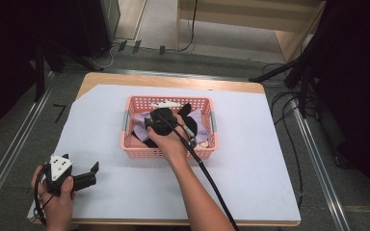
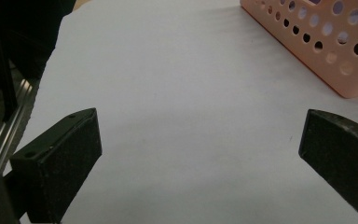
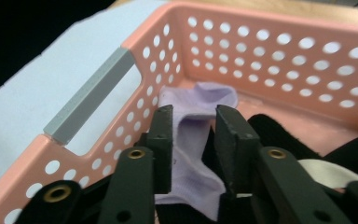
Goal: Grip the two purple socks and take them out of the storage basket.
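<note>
1. High view, setting: a wooden table point(image 1: 173, 80) carries a smooth pale lavender sheet point(image 1: 250, 159) over most of its top. A rectangular pink plastic basket point(image 1: 167, 151) with perforated walls and grey handle bars stands on the sheet, toward the far centre.
2. High view, basket contents: a soft purple cloth point(image 1: 198, 122) lies inside among black fabric items point(image 1: 139, 134); a pale item shows at the near right corner, too small to identify.
3. High view, right tool point(image 1: 161, 122): it sits inside the basket, held by the right hand point(image 1: 171, 144), with a black cable point(image 1: 212, 183) trailing back along the forearm.
4. High view, left tool point(image 1: 89, 175): it is held by the left hand point(image 1: 58, 202) over the sheet at the near left corner, well apart from the basket, with a grey three-cornered plate on top.
5. Left gripper view: the left tool point(image 2: 198, 144) is released; its matte black jaws stand wide apart over bare sheet point(image 2: 186, 93). A basket corner point(image 2: 326, 60) with round holes appears at upper right.
6. Right gripper view: the right tool point(image 3: 195, 140) is clenched around a fold of the purple cloth point(image 3: 191, 140), knit-textured, which passes between the jaws. The basket point(image 3: 270, 56) has rows of round holes and a grey rectangular handle bar point(image 3: 88, 95). Black fabric point(image 3: 279, 128) lies just beside the cloth.
7. No legible writing or brand marks are visible.
</note>
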Demonstrator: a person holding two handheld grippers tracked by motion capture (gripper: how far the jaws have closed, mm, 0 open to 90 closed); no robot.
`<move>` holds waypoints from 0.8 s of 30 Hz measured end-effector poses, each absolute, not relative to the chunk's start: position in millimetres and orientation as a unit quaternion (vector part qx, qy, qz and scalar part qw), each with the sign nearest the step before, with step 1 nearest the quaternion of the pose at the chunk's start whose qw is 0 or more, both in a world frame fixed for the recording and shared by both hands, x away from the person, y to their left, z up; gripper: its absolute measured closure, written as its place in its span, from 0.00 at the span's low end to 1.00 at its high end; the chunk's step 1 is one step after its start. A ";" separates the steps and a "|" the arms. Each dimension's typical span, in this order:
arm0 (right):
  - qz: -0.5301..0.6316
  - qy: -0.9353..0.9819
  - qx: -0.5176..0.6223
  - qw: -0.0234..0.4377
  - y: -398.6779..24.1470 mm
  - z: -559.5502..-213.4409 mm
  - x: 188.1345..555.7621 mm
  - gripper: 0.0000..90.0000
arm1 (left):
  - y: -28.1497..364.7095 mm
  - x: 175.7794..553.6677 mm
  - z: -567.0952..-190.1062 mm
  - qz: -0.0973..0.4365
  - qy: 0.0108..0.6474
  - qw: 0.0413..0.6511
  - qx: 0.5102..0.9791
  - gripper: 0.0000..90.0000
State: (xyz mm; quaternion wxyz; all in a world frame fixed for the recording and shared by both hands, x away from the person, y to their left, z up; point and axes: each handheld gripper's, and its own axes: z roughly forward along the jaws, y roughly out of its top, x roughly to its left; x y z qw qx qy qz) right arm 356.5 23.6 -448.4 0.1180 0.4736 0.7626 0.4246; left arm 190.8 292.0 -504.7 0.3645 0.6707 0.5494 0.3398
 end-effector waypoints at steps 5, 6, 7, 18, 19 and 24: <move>0.392 0.781 0.471 0.121 35.0 -450.5 359.4 0.81 | 292.1 190.6 -504.8 0.342 0.552 0.364 0.668 0.00; 0.384 0.783 0.476 0.117 36.7 -450.7 360.0 0.81 | 292.2 190.5 -504.6 0.341 0.552 0.364 0.668 0.00; 0.379 0.784 0.478 0.113 37.6 -451.3 361.6 0.82 | 292.1 190.7 -504.8 0.342 0.552 0.365 0.667 0.00; 0.397 0.792 0.450 0.110 38.1 -449.4 358.9 1.00 | 292.7 190.7 -504.7 0.340 0.554 0.367 0.665 0.00; 0.403 0.790 0.447 0.115 36.8 -447.9 357.7 1.00 | 292.7 190.6 -504.7 0.339 0.555 0.367 0.665 0.00; 0.459 0.760 0.431 0.159 27.5 -434.8 349.3 1.00 | 293.3 190.4 -504.0 0.335 0.556 0.364 0.668 0.00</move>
